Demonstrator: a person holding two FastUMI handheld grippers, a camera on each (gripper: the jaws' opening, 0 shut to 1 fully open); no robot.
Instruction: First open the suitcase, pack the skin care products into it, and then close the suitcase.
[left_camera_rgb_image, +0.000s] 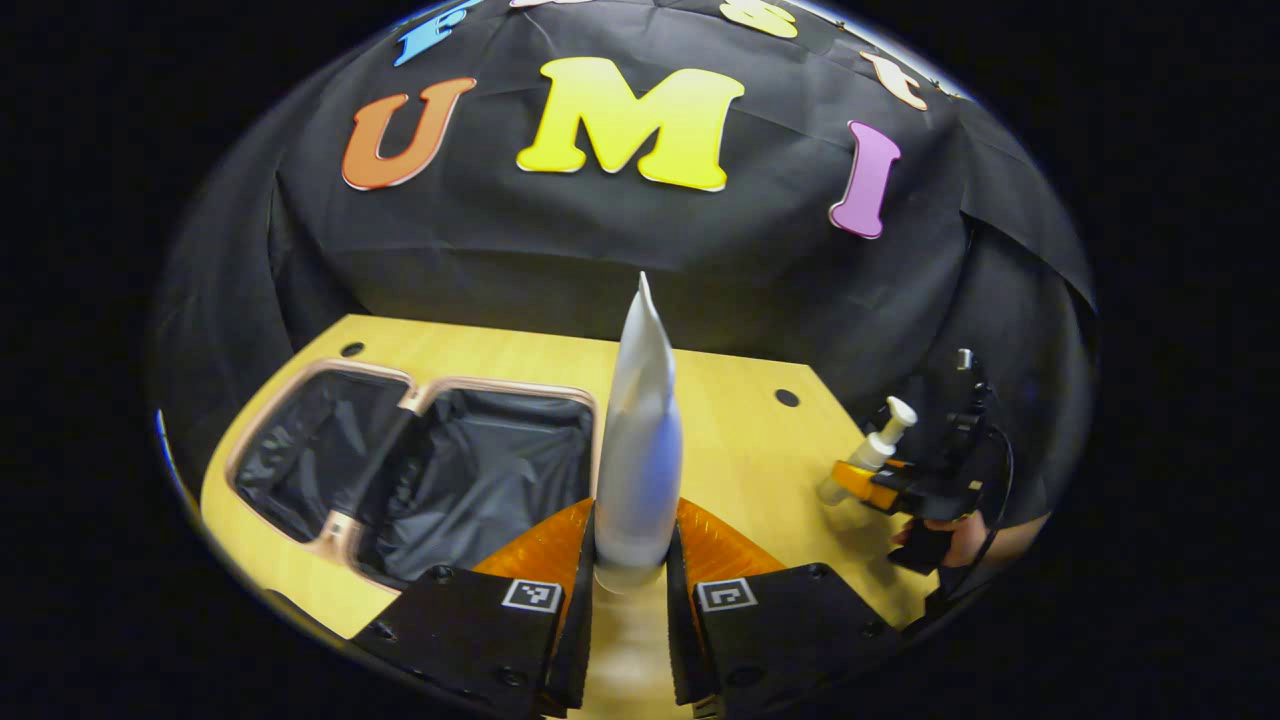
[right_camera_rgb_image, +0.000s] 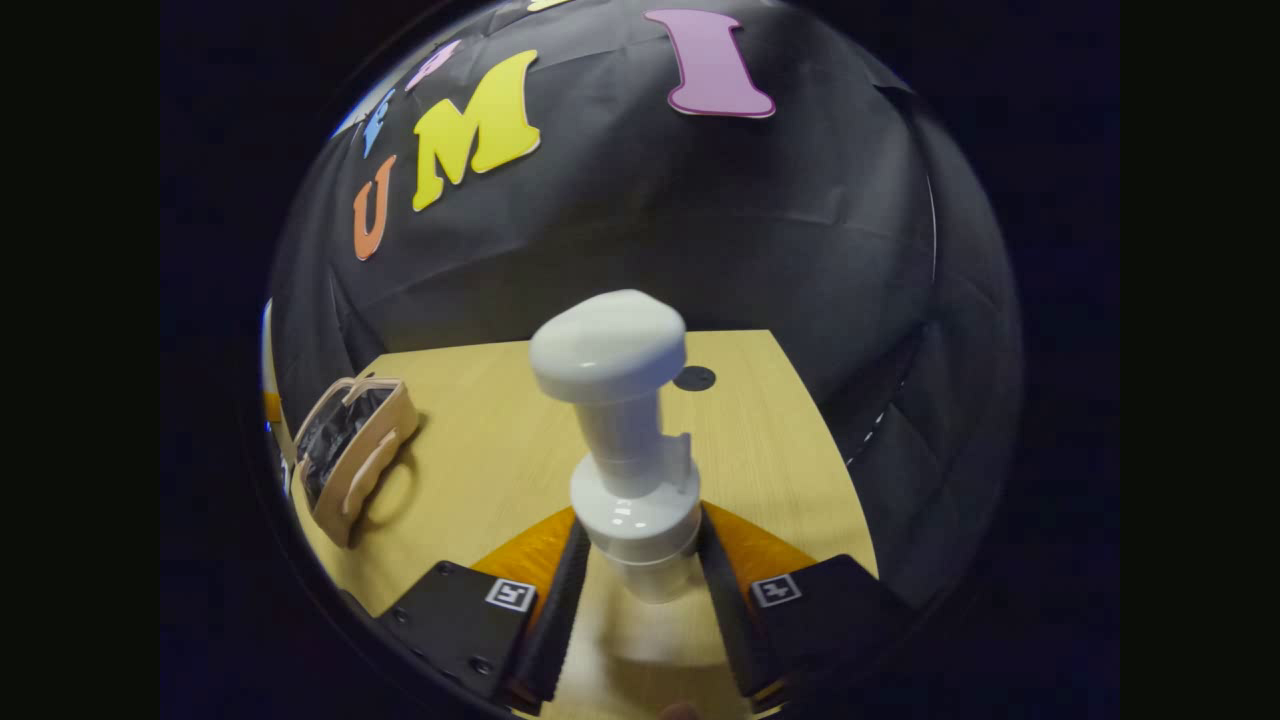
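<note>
A: Up close, the left gripper (left_camera_rgb_image: 632, 590) is clamped on one grey tube (left_camera_rgb_image: 640, 440), standing upright between its fingers.

B: And the right gripper (right_camera_rgb_image: 645, 585)?

A: Both fingers press one white pump bottle (right_camera_rgb_image: 630, 450), upright too.

B: By size, then?

A: One wooden table (left_camera_rgb_image: 740, 440). One suitcase (left_camera_rgb_image: 420, 465) lies open on it, two dark-lined halves, left of the tube. Then two products, both held above the table.

The pink-rimmed suitcase (left_camera_rgb_image: 420, 470) lies open on the wooden table (left_camera_rgb_image: 740, 440), its two black-lined halves facing up, while right of it a white squeeze tube (left_camera_rgb_image: 640, 440) stands crimp-up and, farther right, a white pump bottle (right_camera_rgb_image: 630, 440) is held upright.
</note>
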